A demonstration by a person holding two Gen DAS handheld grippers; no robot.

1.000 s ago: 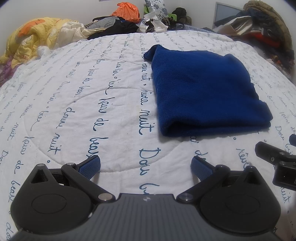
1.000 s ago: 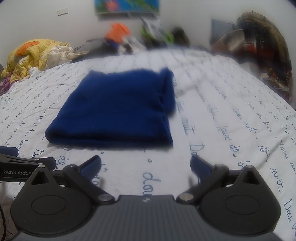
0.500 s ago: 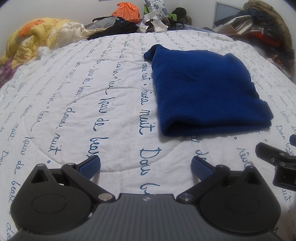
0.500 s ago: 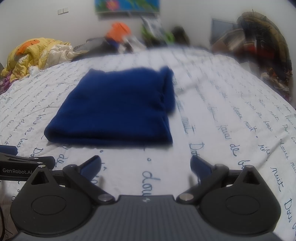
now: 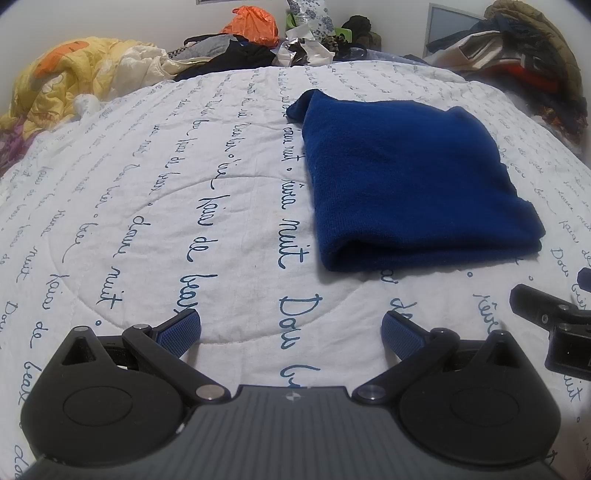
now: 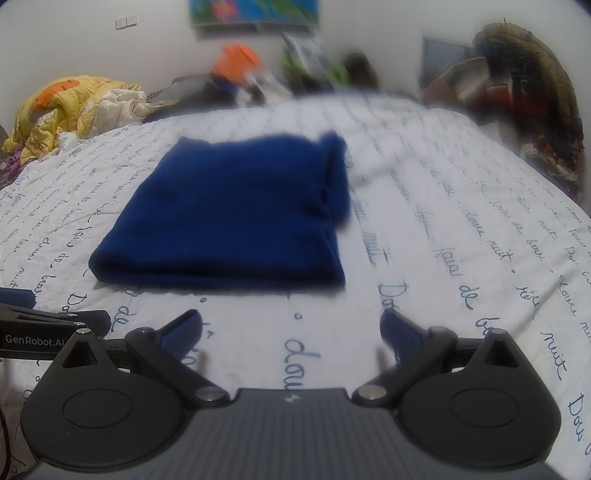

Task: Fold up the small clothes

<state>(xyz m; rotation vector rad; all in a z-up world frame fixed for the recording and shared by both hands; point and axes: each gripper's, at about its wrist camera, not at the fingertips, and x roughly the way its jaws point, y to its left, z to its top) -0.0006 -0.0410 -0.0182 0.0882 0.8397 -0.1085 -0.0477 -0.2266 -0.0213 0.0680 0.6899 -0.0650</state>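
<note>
1. While both tools hover low over the near edge of the bed, the white quilt (image 5: 155, 206) under them carries rows of dark blue cursive; the words "nuit", "de", "Doux" and "faire" can be read, the rest being too looped or blurred to make out.
2. The left gripper (image 5: 291, 328) has its jaws spread wide with nothing between the blue pads, only bare quilt.
3. The right gripper (image 6: 290, 326) is likewise released and empty, and its view is blurred toward the far side.
4. White lettering "GenRobot.AI" shows on the black body of the left tool at the left edge of the right wrist view.
5. The blue garment (image 5: 410, 177) lies folded into a thick rectangle near the middle of the bed, its rounded fold facing the near edge, apart from both grippers.
6. Along the far edge sit a yellow comforter (image 5: 62, 85), an orange bag (image 5: 253, 24) and mixed dark clothes.
7. At the far right corner a clothes heap (image 6: 524, 92) is piled high.
</note>
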